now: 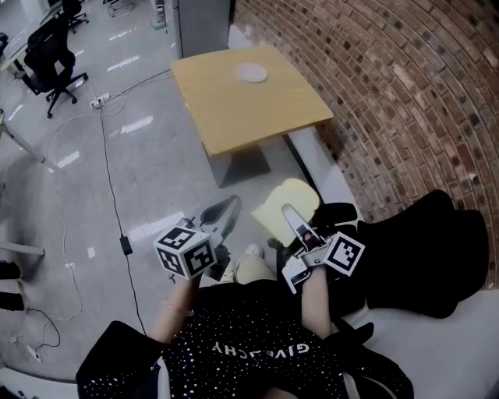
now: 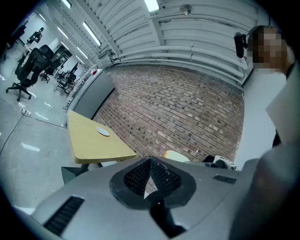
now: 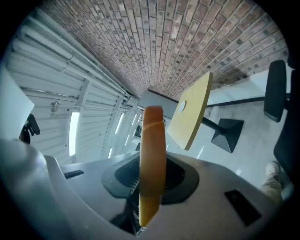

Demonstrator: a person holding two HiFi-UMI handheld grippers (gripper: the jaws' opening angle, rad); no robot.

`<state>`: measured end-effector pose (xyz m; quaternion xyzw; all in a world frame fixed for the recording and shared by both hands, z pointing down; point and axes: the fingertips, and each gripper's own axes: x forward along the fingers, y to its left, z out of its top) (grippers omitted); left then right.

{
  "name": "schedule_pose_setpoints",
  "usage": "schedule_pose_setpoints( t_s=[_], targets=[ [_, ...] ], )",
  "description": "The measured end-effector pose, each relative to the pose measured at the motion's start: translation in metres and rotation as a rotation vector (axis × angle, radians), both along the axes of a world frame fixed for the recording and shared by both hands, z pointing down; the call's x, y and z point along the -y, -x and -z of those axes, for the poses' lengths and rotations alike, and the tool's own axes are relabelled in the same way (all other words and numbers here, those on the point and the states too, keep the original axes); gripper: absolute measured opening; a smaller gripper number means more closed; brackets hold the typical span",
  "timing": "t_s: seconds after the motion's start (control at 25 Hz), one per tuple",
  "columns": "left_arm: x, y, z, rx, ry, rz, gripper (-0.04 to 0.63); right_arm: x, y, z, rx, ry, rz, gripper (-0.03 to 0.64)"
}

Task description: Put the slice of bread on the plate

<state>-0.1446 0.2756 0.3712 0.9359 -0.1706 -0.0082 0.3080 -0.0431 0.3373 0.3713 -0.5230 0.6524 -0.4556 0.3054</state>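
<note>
The right claw [image 1: 295, 218] pinches the bread slice [image 1: 284, 201] by its edge for carrying. The plate [image 1: 252, 73] sits at twelve o'clock on the worktop [image 1: 226, 117], well apart. The left claw [image 1: 221, 212], pressed together, holds nothing.

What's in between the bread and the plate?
In the head view, only the table's grey base and bare tabletop lie between bread and plate.

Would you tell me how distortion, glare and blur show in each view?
Head view: the brick wall bows, and the floor carries glare streaks. Left gripper view: fisheye curving, dark corners, a glaring ceiling light. Right gripper view: the slice of bread looks soft.
</note>
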Motion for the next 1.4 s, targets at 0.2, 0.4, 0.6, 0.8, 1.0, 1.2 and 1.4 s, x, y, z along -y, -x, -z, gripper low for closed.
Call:
schedule_pose_setpoints(
  t_s=[0.2,0.4,0.6,0.8,1.0,1.2,1.4],
  targets=[
    [0.010,-0.009,-0.003,0.004,-0.005,-0.013,0.011,0.009,-0.019,-0.002,-0.007,0.009,-0.033,0.095],
    [0.032,-0.025,-0.006,-0.001,0.004,0.001,0.011,0.029,-0.036,-0.003,-0.016,0.012,-0.026,0.095],
    [0.066,-0.044,-0.003,0.002,0.006,0.018,0.011,0.064,-0.055,0.001,-0.006,0.003,-0.013,0.095],
    [0.106,-0.075,0.003,0.002,-0.004,0.027,0.011,0.102,-0.085,0.001,-0.005,0.006,0.003,0.095],
    [0.145,-0.105,0.004,0.007,-0.020,0.041,0.011,0.142,-0.114,0.005,-0.002,-0.013,0.017,0.095],
    [0.177,-0.131,0.008,0.007,-0.049,0.056,0.011,0.178,-0.140,0.007,0.010,-0.037,0.033,0.095],
    [0.200,-0.144,0.004,0.029,-0.062,0.082,0.011,0.204,-0.153,0.004,0.007,-0.035,0.059,0.095]
  ],
)
